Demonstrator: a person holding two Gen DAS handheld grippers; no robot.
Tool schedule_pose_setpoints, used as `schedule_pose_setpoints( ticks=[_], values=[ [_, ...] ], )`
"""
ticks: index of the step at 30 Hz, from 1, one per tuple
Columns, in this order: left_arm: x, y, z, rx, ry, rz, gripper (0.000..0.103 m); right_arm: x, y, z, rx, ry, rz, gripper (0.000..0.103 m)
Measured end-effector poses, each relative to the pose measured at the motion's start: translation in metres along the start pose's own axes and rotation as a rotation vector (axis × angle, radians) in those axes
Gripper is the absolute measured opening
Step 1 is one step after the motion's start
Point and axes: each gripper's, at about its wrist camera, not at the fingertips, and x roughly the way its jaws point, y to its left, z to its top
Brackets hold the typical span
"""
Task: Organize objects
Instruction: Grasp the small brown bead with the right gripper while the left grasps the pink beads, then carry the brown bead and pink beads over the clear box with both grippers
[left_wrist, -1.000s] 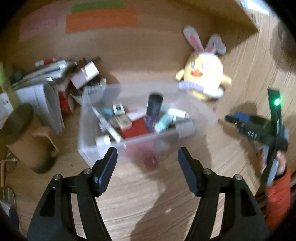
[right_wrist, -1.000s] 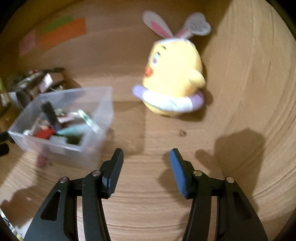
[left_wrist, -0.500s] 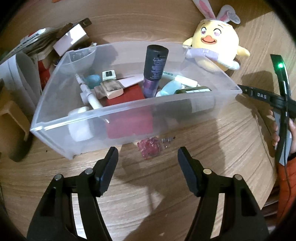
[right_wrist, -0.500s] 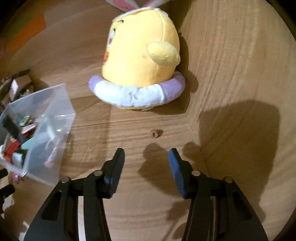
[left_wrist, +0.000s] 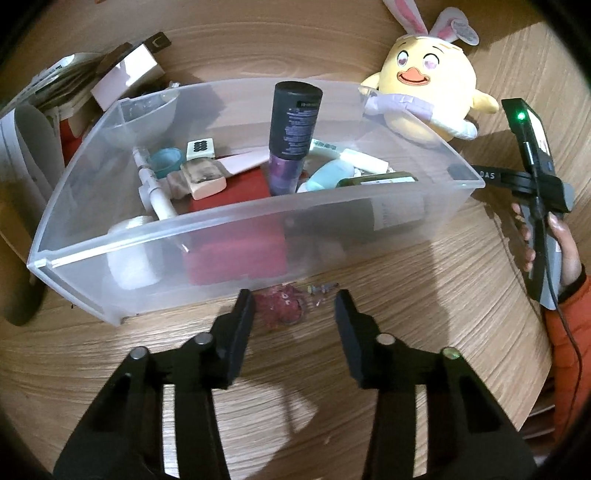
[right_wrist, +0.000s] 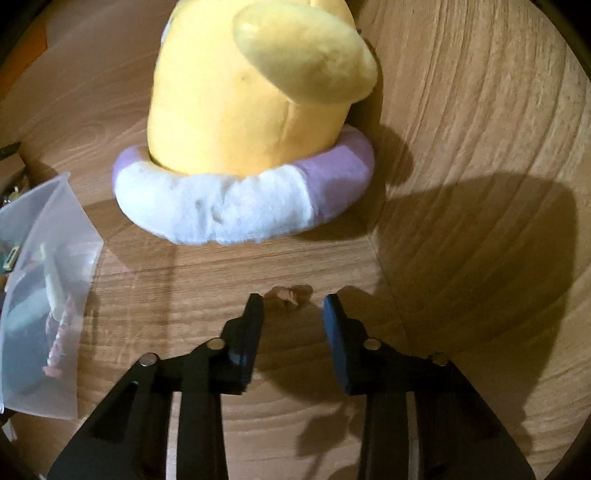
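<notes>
On the far left of the left wrist view we see a pile of papers and small boxes (left_wrist: 77, 96) lying on the wooden table (left_wrist: 406, 332). To the right of the pile stands a clear plastic bin (left_wrist: 236, 236). Inside it we can tell a white tube (left_wrist: 153, 188), a small teal cup (left_wrist: 166, 160), a red box (left_wrist: 236, 188), a dark bottle (left_wrist: 293, 129) standing upright, and a pale blue bottle (left_wrist: 328, 175) lying down.

Just in front of the bin's near wall a small pink trinket (left_wrist: 282, 304) lies on the table. Our left gripper (left_wrist: 293, 306) is low over it. Its jaws are closing, with the trinket between the fingertips but nearer the left one; the pads do not press on it yet, so nothing is held.

Further right, behind the bin's right corner, a yellow plush chick (left_wrist: 428, 85) with rabbit ears sits in a white and purple ring. At the right edge a hand (left_wrist: 554, 243) in an orange sleeve holds the other gripper's body.

In the right wrist view, the bin's corner (right_wrist: 55, 229) shows at the left and the plush chick (right_wrist: 251, 96) fills the upper middle, close to a wooden side wall (right_wrist: 480, 147). A tiny pinkish scrap (right_wrist: 291, 293) lies on the table just ahead of our right gripper (right_wrist: 291, 306). Its jaws are also closing, the scrap sits at the gap between the tips, untouched.
</notes>
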Motion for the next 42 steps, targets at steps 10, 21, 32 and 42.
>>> schedule_pose_setpoints(
  ticks=[10, 21, 32, 42],
  values=[
    [-0.001, -0.001, -0.004, -0.009, -0.006, -0.053, 0.02, -0.011, 0.008, -0.006, -0.032, -0.017, 0.026, 0.012],
    [-0.023, 0.001, -0.009, -0.018, -0.048, -0.069, 0.018, -0.083, 0.028, -0.027, -0.083, -0.146, 0.112, 0.012],
    [-0.08, 0.001, 0.006, -0.016, -0.208, -0.065, 0.018, -0.124, 0.063, -0.023, -0.138, -0.267, 0.238, 0.012],
    [-0.11, 0.025, 0.035, -0.048, -0.327, 0.0, 0.018, -0.136, 0.102, -0.034, -0.192, -0.307, 0.34, 0.012]
  ],
)
